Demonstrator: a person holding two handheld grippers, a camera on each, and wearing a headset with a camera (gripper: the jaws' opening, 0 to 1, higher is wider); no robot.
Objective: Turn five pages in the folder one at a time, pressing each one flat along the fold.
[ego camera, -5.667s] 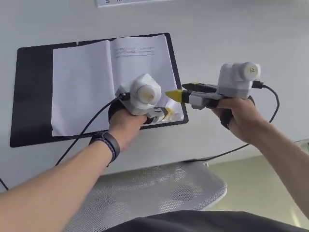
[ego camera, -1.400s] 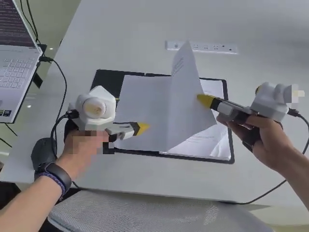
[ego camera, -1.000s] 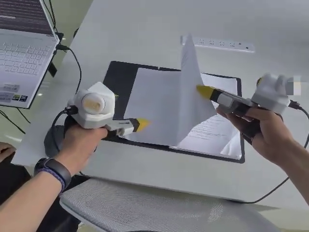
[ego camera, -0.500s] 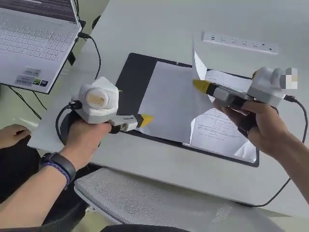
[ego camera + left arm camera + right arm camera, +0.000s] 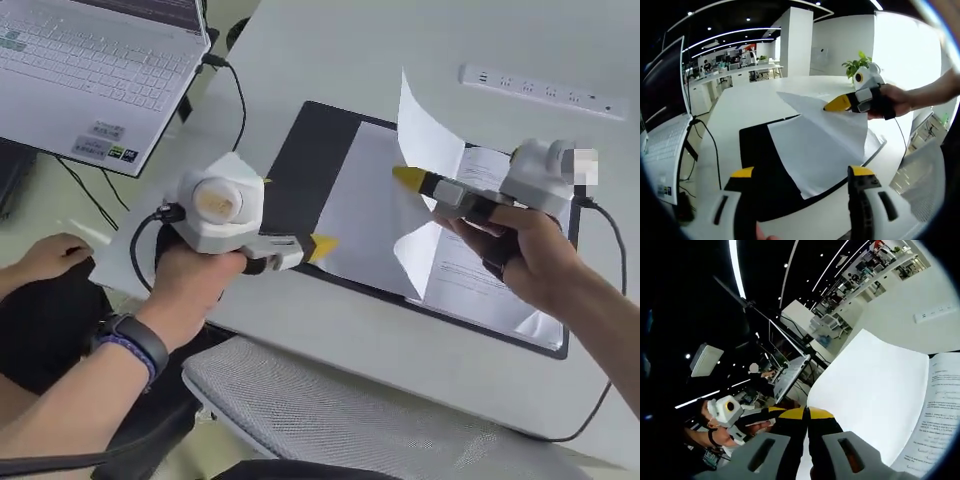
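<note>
A black folder (image 5: 300, 165) lies open on the white worktop (image 5: 330, 50), with a white sheet lying flat on its left half (image 5: 365, 205) and a printed white page (image 5: 480, 285) on its right half. Between the two, along the fold, one plain white page (image 5: 425, 125) stands lifted, with its free corner raised towards the far side.

The right gripper (image 5: 408, 178), white-bodied with yellow tips, comes in from the right. Its jaws are pressed together on the near edge of that lifted page. In the right gripper view, the two yellow tips of this gripper (image 5: 805, 415) meet with barely a gap, and the page spreads out just beyond them.

The left gripper (image 5: 322, 247) is held at the near-left edge of the folder, well apart from the lifted page. In the left gripper view its jaws stand wide apart with nothing between them, and the folder shows beyond them.

A silver laptop (image 5: 90, 60) sits open at the far left of the worktop. A white power strip (image 5: 545, 88) lies at the far right, beyond the folder. A grey mesh chair seat (image 5: 350, 410) is on the near side, below the edge of the worktop.
</note>
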